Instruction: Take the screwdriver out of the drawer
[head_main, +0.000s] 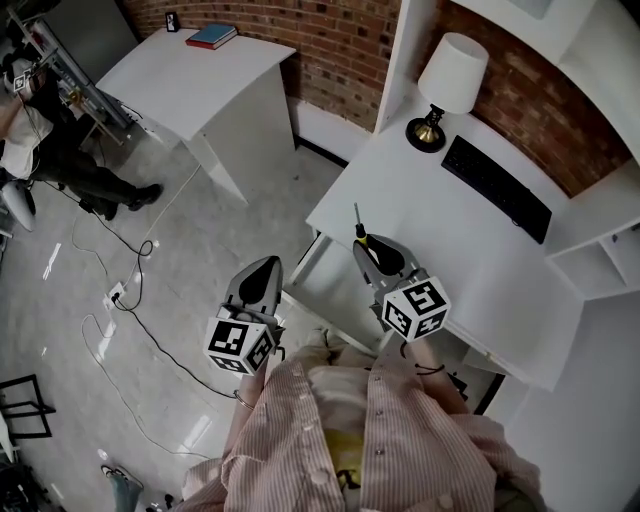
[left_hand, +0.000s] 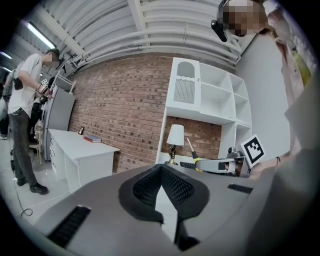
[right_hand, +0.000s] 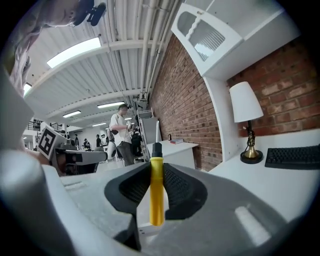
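Observation:
A screwdriver with a yellow handle, black collar and thin metal shaft stands upright between the pads of my right gripper, which is shut on the handle. In the head view the right gripper hangs over the near left corner of the white desk, and the screwdriver points away from me. My left gripper is held to its left over the floor, its jaws together with nothing in them. The left gripper view shows the right gripper off to the side with the screwdriver.
On the desk stand a white lamp and a black keyboard. White shelves rise at the right. A second white desk carries a book. A person stands far left. Cables lie on the floor.

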